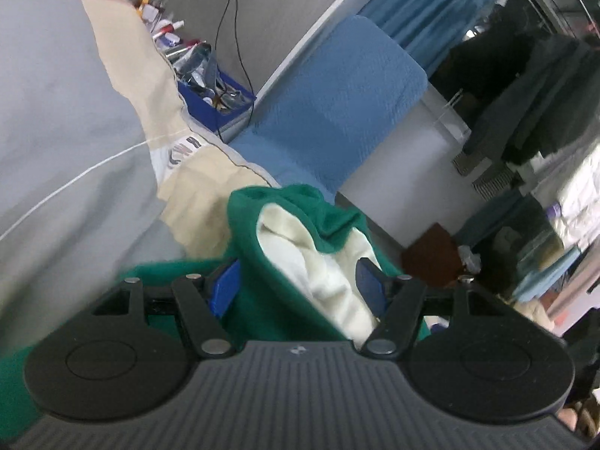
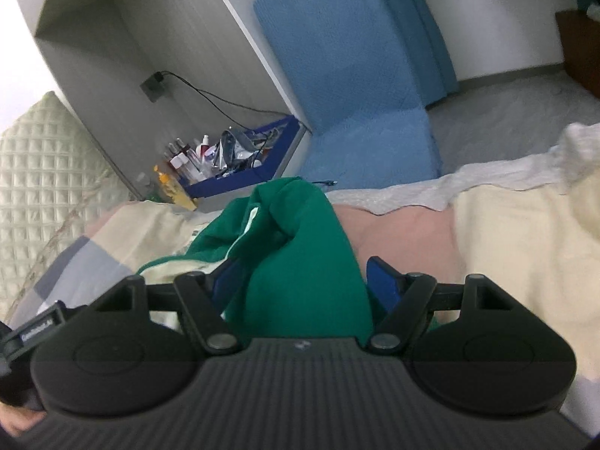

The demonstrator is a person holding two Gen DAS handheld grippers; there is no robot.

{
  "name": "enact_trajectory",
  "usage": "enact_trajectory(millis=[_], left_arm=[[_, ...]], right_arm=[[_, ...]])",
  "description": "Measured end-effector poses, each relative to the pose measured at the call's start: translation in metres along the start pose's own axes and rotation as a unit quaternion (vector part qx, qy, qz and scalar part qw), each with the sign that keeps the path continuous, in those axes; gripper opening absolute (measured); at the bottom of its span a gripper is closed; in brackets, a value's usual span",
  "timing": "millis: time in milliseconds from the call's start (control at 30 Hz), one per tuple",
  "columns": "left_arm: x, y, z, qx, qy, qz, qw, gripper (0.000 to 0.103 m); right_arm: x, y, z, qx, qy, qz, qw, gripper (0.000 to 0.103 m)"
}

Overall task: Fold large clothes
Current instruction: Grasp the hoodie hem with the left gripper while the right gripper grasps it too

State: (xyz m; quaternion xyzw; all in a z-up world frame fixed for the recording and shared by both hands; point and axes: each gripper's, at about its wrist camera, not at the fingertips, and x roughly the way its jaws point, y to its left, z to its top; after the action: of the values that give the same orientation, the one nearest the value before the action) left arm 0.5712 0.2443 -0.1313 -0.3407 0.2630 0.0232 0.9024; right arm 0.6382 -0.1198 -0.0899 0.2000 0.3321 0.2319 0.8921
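Nearest the lens in the left wrist view, the left tongs [image 1: 300, 285] stand fairly wide, and a thick bunch of the green garment [image 1: 277, 300] with its cream lining [image 1: 330, 273] fills the gap between the blue pads [image 1: 225, 288]. The cloth looks gripped there, bulk and all. In the right wrist view the right tongs [image 2: 300, 285] are much the same: a fat fold of the green garment [image 2: 300, 262] sits between the jaws, which appear closed on it though they stand far apart.

The garment hangs from the two grips just above the bed, whose patchwork cover [image 2: 506, 247] of cream, pink and grey lies beneath and beyond it.

Judging by this, the step is to bring the held edge down onto the bed and lay it flat. It would go best with both tongs kept level with each other and well apart, so the cloth is taut between them, and with the lining turned under before release; a bunched grip like this may leave creases.

Farther off are a blue box [image 2: 240, 180] of bottles and clutter on the floor, a blue cushion [image 2: 360, 93] against the wall, and a wall socket [image 2: 152, 84] with its cable.

Writing: a small printed label [image 1: 183, 150] on the cover shows letters too blurred to read, and the bottle labels are too small.
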Motion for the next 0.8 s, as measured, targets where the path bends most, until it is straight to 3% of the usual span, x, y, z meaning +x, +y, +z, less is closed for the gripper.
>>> enact_trajectory(millis=[100, 200, 267, 300, 367, 400, 433, 500, 800], left_arm=[[0.025, 0.006, 0.01, 0.002, 0.016, 0.007, 0.9998, 0.072], [0.032, 0.002, 0.014, 0.043, 0.007, 0.004, 0.999, 0.071], [0.039, 0.002, 0.014, 0.057, 0.012, 0.012, 0.9982, 0.065], [0.043, 0.002, 0.015, 0.057, 0.024, 0.025, 0.9978, 0.048], [0.051, -0.001, 0.018, 0.061, 0.038, 0.065, 0.9953, 0.027], [0.051, -0.002, 0.02, 0.059, 0.042, 0.069, 0.9949, 0.016], [0.05, -0.003, 0.023, 0.058, 0.048, 0.069, 0.9948, 0.012], [0.043, -0.009, 0.028, 0.073, 0.054, 0.066, 0.9937, 0.007], [-0.019, -0.039, 0.022, 0.14, 0.052, 0.057, 0.9872, 0.006]], right_arm=[[0.029, 0.0, 0.006, 0.004, 0.019, -0.011, 1.0, 0.075], [0.049, 0.006, 0.006, 0.002, 0.036, -0.006, 0.999, 0.075], [0.055, 0.015, 0.005, -0.018, 0.038, -0.009, 0.999, 0.061], [0.057, 0.018, 0.006, -0.027, 0.044, -0.02, 0.998, 0.054], [0.059, 0.026, 0.012, -0.039, 0.053, -0.036, 0.997, 0.022], [0.057, 0.03, 0.015, -0.043, 0.053, -0.039, 0.997, 0.016], [0.055, 0.036, 0.018, -0.058, 0.054, -0.048, 0.996, 0.008], [0.046, 0.05, 0.023, -0.105, 0.043, -0.067, 0.991, 0.008], [-0.013, 0.061, 0.03, -0.122, 0.003, -0.024, 0.992, 0.007]])
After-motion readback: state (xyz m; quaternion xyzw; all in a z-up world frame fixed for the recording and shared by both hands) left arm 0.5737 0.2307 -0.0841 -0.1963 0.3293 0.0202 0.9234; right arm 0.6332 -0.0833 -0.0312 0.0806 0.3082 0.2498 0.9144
